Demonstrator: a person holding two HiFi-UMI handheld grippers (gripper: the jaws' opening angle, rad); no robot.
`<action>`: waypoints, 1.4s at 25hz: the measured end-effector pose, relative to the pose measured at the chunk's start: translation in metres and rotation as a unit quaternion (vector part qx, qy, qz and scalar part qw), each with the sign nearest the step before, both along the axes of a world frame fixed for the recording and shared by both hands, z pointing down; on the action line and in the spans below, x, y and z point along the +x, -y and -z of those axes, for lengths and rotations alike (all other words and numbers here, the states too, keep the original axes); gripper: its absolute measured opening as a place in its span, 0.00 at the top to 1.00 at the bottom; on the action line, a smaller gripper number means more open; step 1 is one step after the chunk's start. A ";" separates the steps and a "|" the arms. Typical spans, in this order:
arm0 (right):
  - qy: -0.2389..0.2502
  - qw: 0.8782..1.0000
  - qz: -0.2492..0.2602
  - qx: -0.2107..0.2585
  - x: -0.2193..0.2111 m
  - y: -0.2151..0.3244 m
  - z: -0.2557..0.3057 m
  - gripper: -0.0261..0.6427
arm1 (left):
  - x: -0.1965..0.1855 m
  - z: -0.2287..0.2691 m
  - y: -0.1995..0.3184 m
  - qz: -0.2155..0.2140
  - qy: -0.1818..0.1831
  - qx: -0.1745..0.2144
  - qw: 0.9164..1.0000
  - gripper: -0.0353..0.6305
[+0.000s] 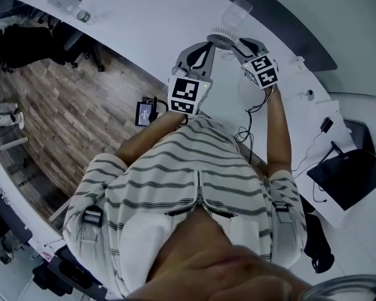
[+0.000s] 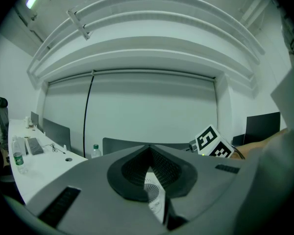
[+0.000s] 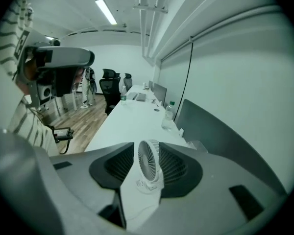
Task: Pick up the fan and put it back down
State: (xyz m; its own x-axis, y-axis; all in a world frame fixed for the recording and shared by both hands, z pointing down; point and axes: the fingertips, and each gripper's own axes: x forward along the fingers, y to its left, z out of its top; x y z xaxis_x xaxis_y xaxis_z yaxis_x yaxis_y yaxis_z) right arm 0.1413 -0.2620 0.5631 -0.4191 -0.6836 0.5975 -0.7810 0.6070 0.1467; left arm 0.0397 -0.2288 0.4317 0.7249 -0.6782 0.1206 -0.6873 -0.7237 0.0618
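STEP: likely grasp | small white round desk fan (image 3: 148,163): upright on white bench (image 3: 130,119) | right claw (image 3: 147,144): apart, fan between, ungripped | left claw (image 2: 148,150): together, empty | ADVICE: centre on grille, close gently, lift vertically.

White plastic fan (image 3: 148,163) on smooth matt white table (image 3: 127,121); wood-plank floor (image 1: 69,111); ribbed dark fingers (image 3: 112,168).
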 end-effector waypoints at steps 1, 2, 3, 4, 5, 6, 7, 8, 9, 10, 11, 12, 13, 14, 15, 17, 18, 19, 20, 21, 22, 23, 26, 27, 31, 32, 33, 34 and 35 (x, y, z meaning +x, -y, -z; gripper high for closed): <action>-0.007 1.000 0.016 -0.004 -0.001 0.002 -0.004 0.74 | 0.000 0.000 0.000 0.000 0.001 0.000 1.000 0.94; -0.014 0.999 0.034 -0.009 -0.001 0.004 -0.009 0.72 | -0.001 0.000 0.000 0.001 0.001 0.000 1.000 0.94; -0.022 0.998 0.051 -0.015 -0.001 0.006 -0.015 0.71 | -0.002 0.000 0.000 0.002 0.002 0.001 1.000 0.94; -0.030 0.997 0.066 -0.022 -0.001 0.008 -0.020 0.70 | -0.003 -0.001 0.001 0.002 0.002 0.001 1.000 0.94; -0.039 0.996 0.080 -0.028 -0.001 0.010 -0.026 0.70 | -0.003 -0.001 0.001 0.003 0.003 0.001 1.000 0.94; -0.046 0.994 0.092 -0.034 0.000 0.012 -0.032 0.69 | -0.004 -0.001 0.001 0.003 0.003 0.001 1.000 0.94; -0.051 0.993 0.102 -0.039 0.001 0.014 -0.037 0.68 | -0.004 -0.002 0.000 0.003 0.004 0.001 1.000 0.94; -0.053 0.991 0.111 -0.045 0.003 0.015 -0.041 0.67 | -0.004 -0.002 -0.001 0.002 0.004 0.001 1.000 0.94; -0.053 0.990 0.120 -0.049 0.004 0.017 -0.044 0.67 | -0.004 -0.002 -0.001 0.001 0.005 0.001 1.000 0.94; -0.054 0.989 0.129 -0.053 0.005 0.018 -0.048 0.66 | -0.004 -0.002 -0.002 0.001 0.006 0.001 1.000 0.94; -0.059 0.987 0.139 -0.058 0.006 0.020 -0.051 0.65 | -0.004 -0.003 -0.003 0.000 0.008 0.001 1.000 0.94; -0.070 0.985 0.148 -0.061 0.007 0.022 -0.055 0.64 | -0.005 -0.003 -0.003 0.000 0.009 0.001 1.000 0.94; -0.085 0.982 0.156 -0.065 0.009 0.024 -0.060 0.64 | -0.005 -0.003 -0.004 0.001 0.011 0.001 1.000 0.94; -0.100 0.979 0.163 -0.067 0.012 0.027 -0.064 0.64 | -0.005 -0.004 -0.004 0.001 0.012 0.001 1.000 0.94; -0.111 0.977 0.168 -0.069 0.015 0.031 -0.069 0.64 | -0.004 -0.005 -0.003 0.001 0.012 0.001 1.000 0.94; -0.116 0.975 0.175 -0.077 0.021 0.036 -0.077 0.64 | -0.004 -0.006 -0.003 0.002 0.014 0.001 1.000 0.94; -0.112 0.974 0.178 -0.083 0.021 0.038 -0.079 0.64 | -0.004 -0.006 -0.003 0.003 0.015 0.001 1.000 0.94; -0.106 0.974 0.182 -0.088 0.021 0.039 -0.081 0.64 | -0.004 -0.007 -0.003 0.003 0.015 0.001 1.000 0.94; -0.099 0.973 0.186 -0.093 0.021 0.041 -0.082 0.64 | -0.004 -0.007 -0.003 0.003 0.016 0.000 1.000 0.94; -0.093 0.972 0.190 -0.098 0.020 0.042 -0.084 0.63 | -0.004 -0.007 -0.003 0.004 0.016 0.000 1.000 0.94; -0.092 0.971 0.194 -0.102 0.020 0.043 -0.086 0.63 | -0.004 -0.007 -0.003 0.004 0.017 0.000 1.000 0.94; -0.094 0.970 0.197 -0.105 0.021 0.045 -0.088 0.63 | -0.005 -0.007 -0.003 0.005 0.018 0.000 1.000 0.94; -0.094 0.969 0.201 -0.110 0.020 0.051 -0.094 0.63 | -0.008 -0.009 -0.003 0.008 0.019 -0.001 1.000 0.94; -0.089 0.969 0.202 -0.113 0.019 0.053 -0.094 0.63 | -0.008 -0.010 -0.002 0.009 0.020 -0.001 1.000 0.94; -0.087 0.965 0.211 -0.130 0.015 0.058 -0.102 0.63 | -0.009 -0.011 -0.001 0.010 0.024 -0.002 1.000 0.94; -0.087 0.964 0.213 -0.134 0.014 0.059 -0.104 0.63 | -0.009 -0.012 -0.001 0.010 0.025 -0.002 1.000 0.94; -0.086 0.963 0.214 -0.138 0.013 0.059 -0.106 0.63 | -0.008 -0.012 -0.002 0.009 0.026 -0.002 1.000 0.94; -0.083 0.963 0.215 -0.141 0.012 0.059 -0.108 0.63 | -0.008 -0.013 -0.002 0.009 0.027 -0.002 1.000 0.94; -0.080 0.962 0.217 -0.143 0.010 0.059 -0.109 0.63 | -0.008 -0.014 -0.003 0.009 0.028 -0.003 1.000 0.94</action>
